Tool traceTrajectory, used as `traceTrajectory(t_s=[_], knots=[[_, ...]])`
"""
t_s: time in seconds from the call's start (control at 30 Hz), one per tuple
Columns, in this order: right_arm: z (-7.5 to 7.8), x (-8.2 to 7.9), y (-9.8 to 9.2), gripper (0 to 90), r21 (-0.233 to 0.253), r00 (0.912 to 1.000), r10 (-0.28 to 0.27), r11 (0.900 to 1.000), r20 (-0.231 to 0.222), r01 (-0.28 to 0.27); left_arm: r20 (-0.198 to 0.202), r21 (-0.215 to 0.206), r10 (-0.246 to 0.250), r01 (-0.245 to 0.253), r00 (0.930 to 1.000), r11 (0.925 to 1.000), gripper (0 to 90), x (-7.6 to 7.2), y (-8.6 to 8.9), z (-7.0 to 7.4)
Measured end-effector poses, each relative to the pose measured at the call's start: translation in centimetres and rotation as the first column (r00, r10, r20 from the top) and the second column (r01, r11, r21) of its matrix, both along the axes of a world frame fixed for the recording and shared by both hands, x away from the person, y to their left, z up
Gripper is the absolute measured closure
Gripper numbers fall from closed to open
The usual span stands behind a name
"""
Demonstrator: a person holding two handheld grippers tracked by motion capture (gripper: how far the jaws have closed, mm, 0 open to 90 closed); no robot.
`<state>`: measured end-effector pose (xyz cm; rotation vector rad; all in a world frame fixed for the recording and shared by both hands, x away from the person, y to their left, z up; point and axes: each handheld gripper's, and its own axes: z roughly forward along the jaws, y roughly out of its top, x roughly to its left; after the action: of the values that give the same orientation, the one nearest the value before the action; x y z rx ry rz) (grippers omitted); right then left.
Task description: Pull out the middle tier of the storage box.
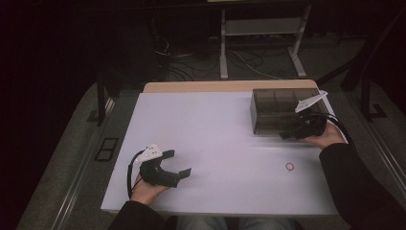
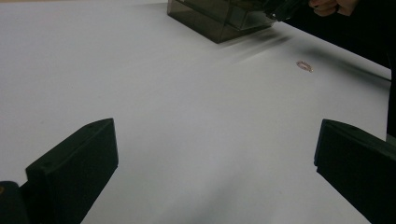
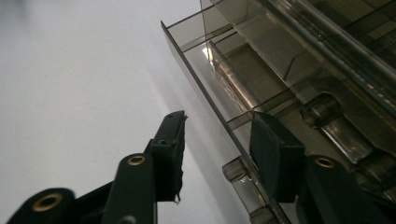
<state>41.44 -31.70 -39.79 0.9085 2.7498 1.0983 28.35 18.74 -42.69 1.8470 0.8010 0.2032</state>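
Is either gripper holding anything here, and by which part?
Left gripper holds nothing. Right gripper straddles the box's thin front wall; grip cannot be told.

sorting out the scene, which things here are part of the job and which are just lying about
In the job:
- smoky clear plastic drawer box
- right gripper, fingers astride the box's front edge
- small thin ring, probably

Lying about:
- left gripper, open over the bare white table
- cables on the floor
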Motion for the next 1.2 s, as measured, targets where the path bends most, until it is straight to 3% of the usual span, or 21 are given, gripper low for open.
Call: traceTrajectory(t_s=[0.53, 1.2], knots=[[-0.34, 0.53, -1.0, 69.1, 0.029, 0.9996, 0.021, 0.999, -0.017, -0.02, -0.001, 0.002, 0.003, -0.003, 1.0, 1.0, 0.0, 0.02, 0.02, -0.02], [-0.67, 0.16, -0.68, 70.1, -0.001, 0.9982, 0.051, 0.999, -0.03, -0.051, -0.003, 0.001, 0.015, -0.015, 0.9999, 0.9999, 0.0, 0.02, 0.12, -0.05]])
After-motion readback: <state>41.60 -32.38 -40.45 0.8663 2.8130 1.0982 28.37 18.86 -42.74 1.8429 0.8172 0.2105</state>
